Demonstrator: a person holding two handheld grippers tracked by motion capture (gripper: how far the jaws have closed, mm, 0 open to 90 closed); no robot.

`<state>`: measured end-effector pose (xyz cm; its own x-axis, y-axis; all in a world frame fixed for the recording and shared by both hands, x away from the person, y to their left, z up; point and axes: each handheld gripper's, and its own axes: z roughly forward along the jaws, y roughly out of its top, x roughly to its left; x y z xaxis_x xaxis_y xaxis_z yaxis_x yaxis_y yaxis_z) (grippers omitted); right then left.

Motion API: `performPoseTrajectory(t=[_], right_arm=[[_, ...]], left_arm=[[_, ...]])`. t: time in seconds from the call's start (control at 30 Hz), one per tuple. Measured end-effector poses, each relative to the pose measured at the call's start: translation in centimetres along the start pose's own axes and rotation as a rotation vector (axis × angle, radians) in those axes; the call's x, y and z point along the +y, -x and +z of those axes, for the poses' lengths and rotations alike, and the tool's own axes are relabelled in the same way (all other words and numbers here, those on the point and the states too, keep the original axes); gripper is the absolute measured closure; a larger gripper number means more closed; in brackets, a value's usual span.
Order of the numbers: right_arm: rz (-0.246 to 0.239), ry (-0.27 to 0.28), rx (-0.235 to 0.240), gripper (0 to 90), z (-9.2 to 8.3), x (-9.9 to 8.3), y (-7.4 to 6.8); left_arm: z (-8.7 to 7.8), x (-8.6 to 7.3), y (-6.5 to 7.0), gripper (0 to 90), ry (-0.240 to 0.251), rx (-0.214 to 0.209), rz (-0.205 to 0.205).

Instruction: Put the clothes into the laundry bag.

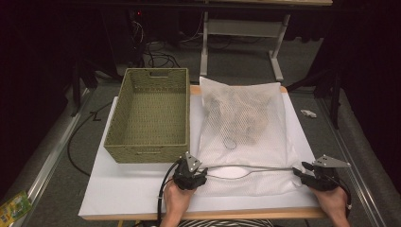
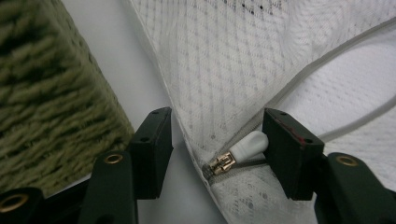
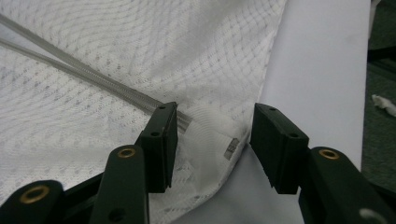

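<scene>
Your left tongs [image 2: 217, 140] stand apart around the mesh bag's [image 1: 243, 127] zipper pull [image 2: 243, 149]; your right tongs [image 3: 215, 140] stand apart astride the bag's corner.

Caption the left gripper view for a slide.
Open left gripper straddles the zipper pull of a white mesh bag.

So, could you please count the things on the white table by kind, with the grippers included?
Woven basket: 1
White mesh bag: 1
Grippers: 2, the left gripper and the right gripper
Total: 4
</scene>
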<state>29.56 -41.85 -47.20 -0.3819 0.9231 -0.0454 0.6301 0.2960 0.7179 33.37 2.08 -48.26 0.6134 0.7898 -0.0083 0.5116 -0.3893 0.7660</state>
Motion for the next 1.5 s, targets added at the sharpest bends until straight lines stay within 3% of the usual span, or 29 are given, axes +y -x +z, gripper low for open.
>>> performPoseTrajectory(t=[0.07, 0.2, 0.33, 0.47, 0.63, 0.67, 0.77, 0.9, 0.93, 1.2, 1.37, 1.5], right_arm=[[0.02, -0.002, 0.024, 56.5, -0.1, -0.1, 0.3], [-0.025, 0.009, 0.018, 80.2, -0.5, -0.1, 0.1], [-0.059, 0.037, 0.002, 83.5, -0.9, -0.5, -0.2], [-0.067, 0.022, -0.001, 82.2, -1.1, -0.8, -0.2], [-0.06, 0.026, -0.032, 71.8, -1.2, -1.1, -0.5], [-0.032, 0.045, -0.017, 66.8, -1.4, -1.1, -0.3], [0.008, 0.085, -0.016, 58.9, -2.2, -0.9, 0.0], [0.026, 0.117, -0.003, 52.6, -2.9, -0.4, 0.0], [0.025, 0.141, 0.011, 47.7, -3.0, 0.0, -0.1], [0.055, 0.181, 0.005, 35.3, -2.4, 1.8, -1.4], [0.057, 0.202, -0.012, 29.1, -2.1, 2.9, -2.1], [0.049, 0.188, -0.009, 24.4, -1.4, 4.5, -2.9]], left_arm=[[-0.1, -0.2, 0.0, 53.1, -0.005, -0.011, -0.005], [-0.3, -0.2, 0.3, 65.9, 0.006, 0.002, 0.023], [-1.1, -0.2, 0.4, 68.7, 0.021, 0.001, 0.032], [-1.0, -0.3, 0.1, 68.1, -0.014, -0.019, 0.027], [-1.3, -0.5, 0.3, 57.4, 0.004, -0.024, 0.032], [-2.0, -0.5, 0.2, 54.7, 0.034, -0.042, 0.027], [-3.1, -0.2, 0.1, 48.4, 0.088, -0.041, 0.018], [-3.8, 0.4, 0.1, 44.8, 0.129, -0.055, 0.017], [-3.9, 1.0, 0.2, 43.8, 0.166, -0.063, 0.01], [-3.2, 2.7, 1.2, 39.7, 0.24, -0.109, 0.027], [-2.6, 3.5, 1.9, 39.0, 0.258, -0.092, 0.062], [-1.8, 4.6, 2.4, 36.9, 0.262, -0.118, 0.067]])
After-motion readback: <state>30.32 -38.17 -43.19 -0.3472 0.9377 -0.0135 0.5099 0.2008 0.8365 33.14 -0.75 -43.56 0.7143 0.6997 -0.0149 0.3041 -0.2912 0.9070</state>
